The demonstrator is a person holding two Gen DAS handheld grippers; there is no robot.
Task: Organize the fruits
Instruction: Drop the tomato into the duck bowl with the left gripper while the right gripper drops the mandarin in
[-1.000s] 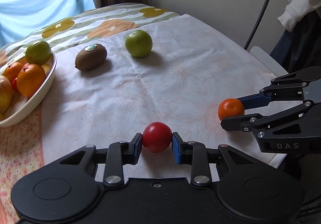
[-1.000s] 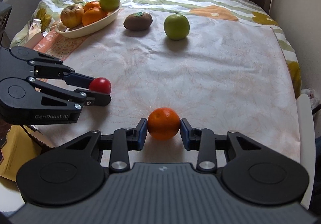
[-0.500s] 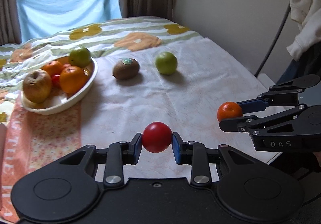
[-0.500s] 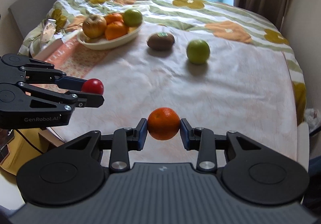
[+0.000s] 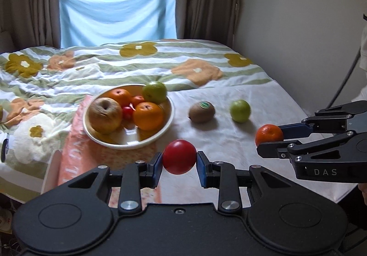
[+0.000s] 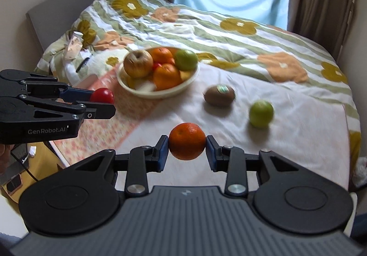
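A flowered bedspread [image 5: 137, 61] under a curtained window [image 5: 117, 6] carries a white cloth [image 5: 263, 141]. The left gripper [image 5: 179, 163] clamps a red fruit [image 5: 179, 157], the right gripper [image 6: 187, 150] a tangerine [image 6: 187, 140], both now lifted higher, revealing the bowl [image 5: 160, 135] near the cloth's left edge.

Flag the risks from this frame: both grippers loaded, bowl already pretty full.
1. The bowl is crowded: the only bare floor is at its near side, so a dropped fruit may bounce or roll out.
2. The left gripper pinches the red fruit and the right gripper the orange only at two side points; round fruit could slip.
3. Both grippers heading for one bowl could collide.
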